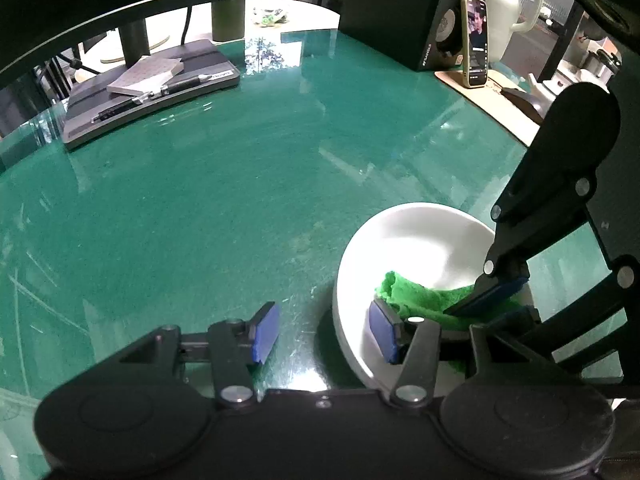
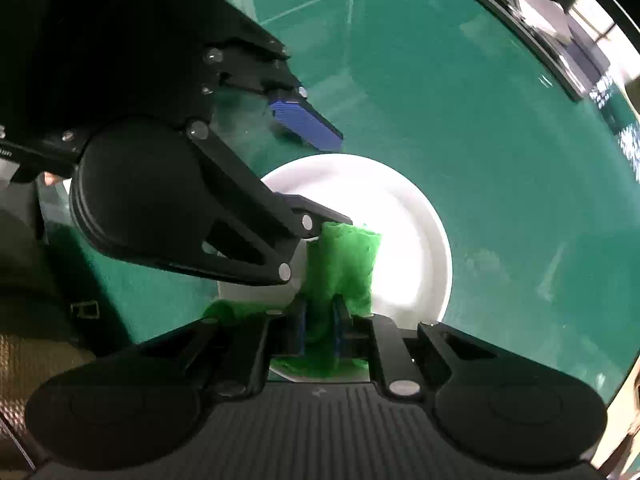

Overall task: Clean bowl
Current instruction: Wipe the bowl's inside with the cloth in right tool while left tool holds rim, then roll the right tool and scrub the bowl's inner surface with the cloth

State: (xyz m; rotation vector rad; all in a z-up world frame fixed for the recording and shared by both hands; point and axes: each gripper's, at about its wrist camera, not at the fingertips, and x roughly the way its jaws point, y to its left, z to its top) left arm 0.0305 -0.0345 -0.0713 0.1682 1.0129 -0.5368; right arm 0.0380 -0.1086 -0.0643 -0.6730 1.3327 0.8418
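The surface (image 1: 224,184) is deep green, glossy, with pale scratches and reflections. The bowl (image 1: 416,236) is plain white, and the cloth (image 1: 424,296) in it is bright green with a nubbly texture. Both claws are black; the left claw (image 1: 326,332) has blue pads (image 1: 266,332), ribbed in the right view, and the right claw (image 2: 320,328) has blue pads too. Far left lies a grey tray (image 1: 120,116). Far right stands a cream-edged phone (image 1: 476,40) on a tan mat (image 1: 488,96).

Left gripper (image 1: 326,332) matte black plastic, blue ribbed pads (image 1: 266,332), silver pivot screws, round black discs at 7 & 5 o'clock, right gripper (image 2: 320,328) same build, ribbed black top plate
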